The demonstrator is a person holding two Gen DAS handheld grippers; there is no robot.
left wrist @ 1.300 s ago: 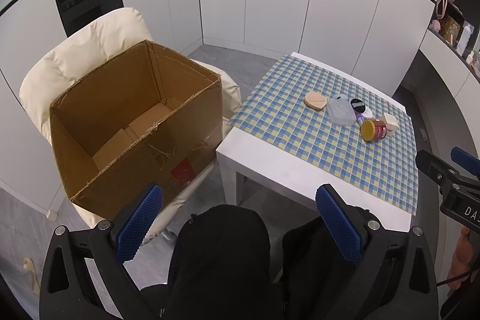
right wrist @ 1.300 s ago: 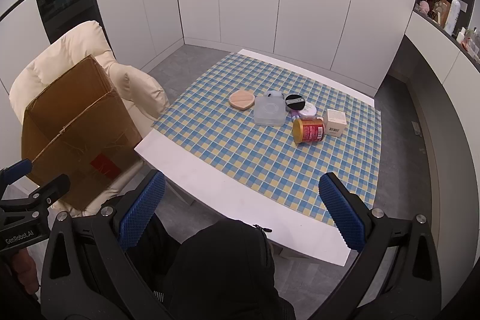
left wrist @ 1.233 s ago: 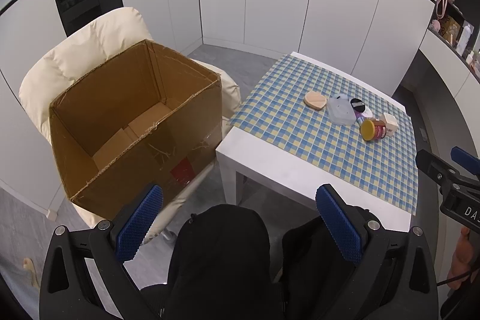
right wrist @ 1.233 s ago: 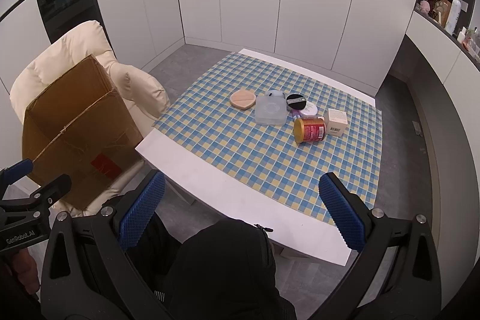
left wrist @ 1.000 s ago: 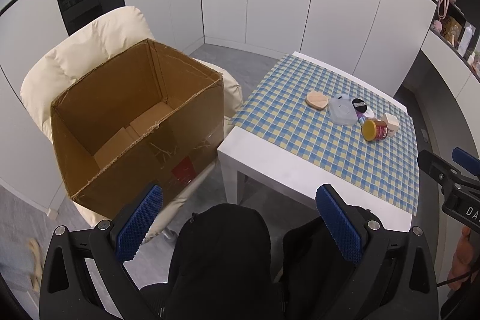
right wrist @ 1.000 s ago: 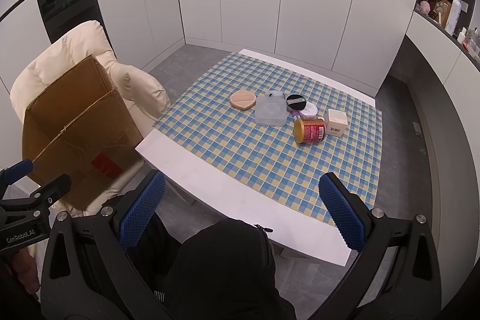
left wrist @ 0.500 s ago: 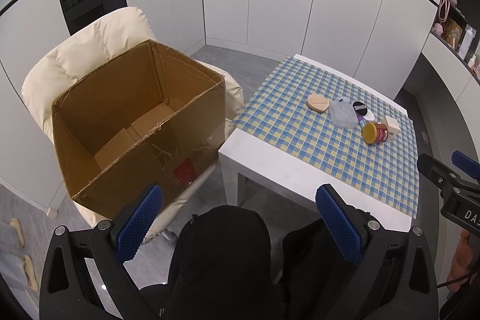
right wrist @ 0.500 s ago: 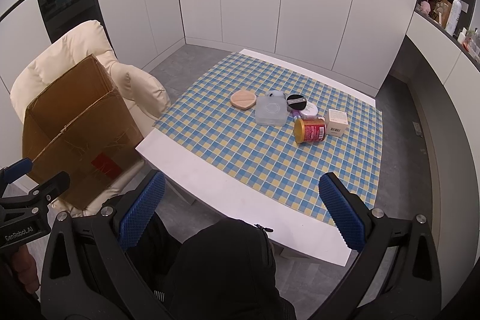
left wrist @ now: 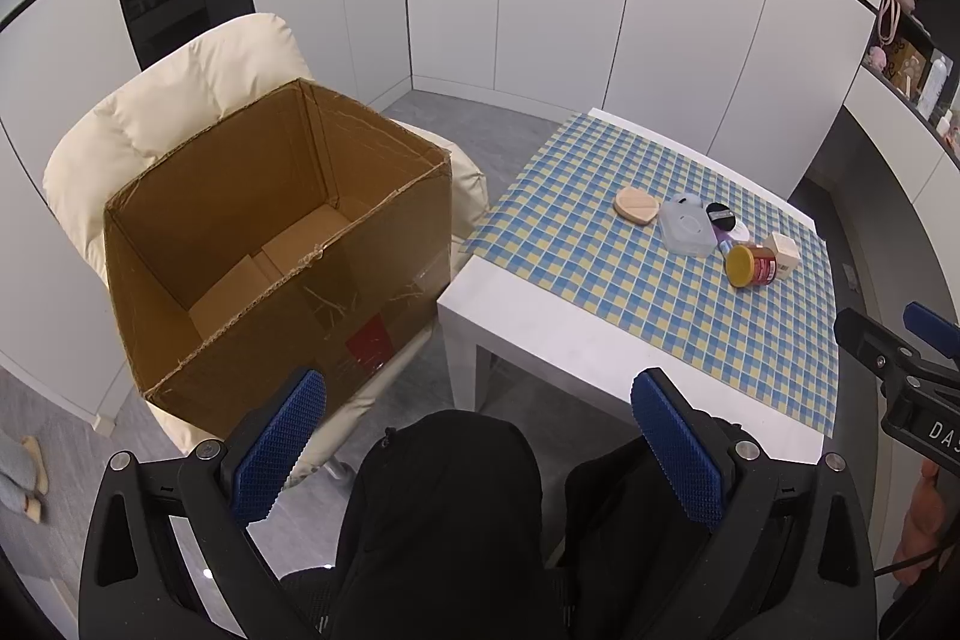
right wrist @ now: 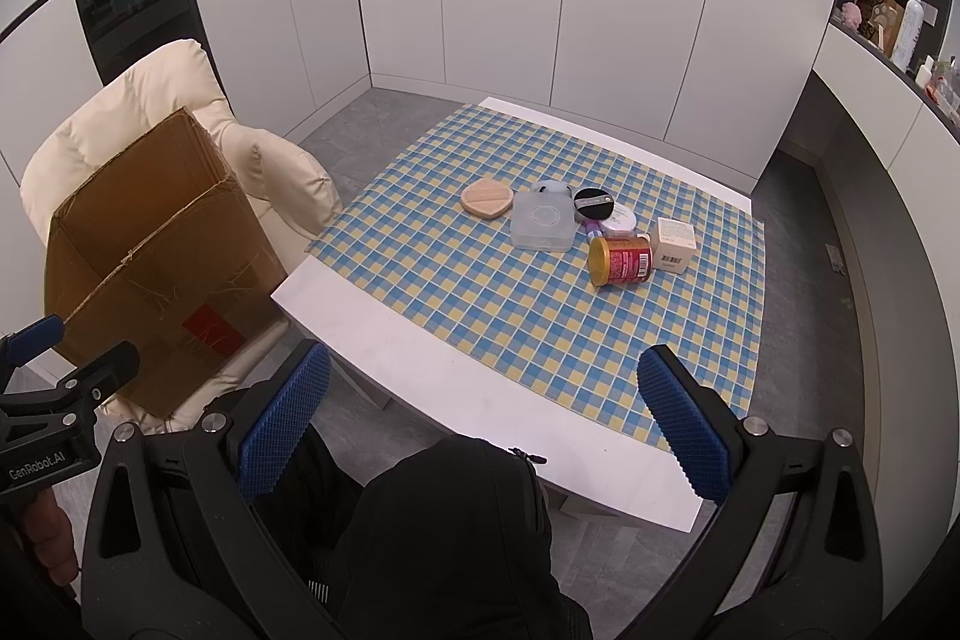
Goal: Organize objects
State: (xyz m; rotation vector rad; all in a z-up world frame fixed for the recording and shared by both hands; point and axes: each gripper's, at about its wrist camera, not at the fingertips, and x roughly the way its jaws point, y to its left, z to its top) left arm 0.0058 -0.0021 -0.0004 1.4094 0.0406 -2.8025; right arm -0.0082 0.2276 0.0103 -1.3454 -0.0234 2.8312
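The near half of the checked cloth (right wrist: 528, 316) lies bare (items (right wrist: 576, 229) cluster farther back).

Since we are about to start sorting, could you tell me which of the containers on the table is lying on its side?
The red can with the gold lid, lying beside the small cream carton; the clear plastic box sits flat.

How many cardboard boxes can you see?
1: the open cardboard box sits on the cream armchair, left of the table. None other shows.

White cabinet walls (right wrist: 630, 10), grey floor (right wrist: 828, 280), cream armchair (left wrist: 180, 100), white table (right wrist: 420, 340) w/ checked cloth (right wrist: 510, 292)
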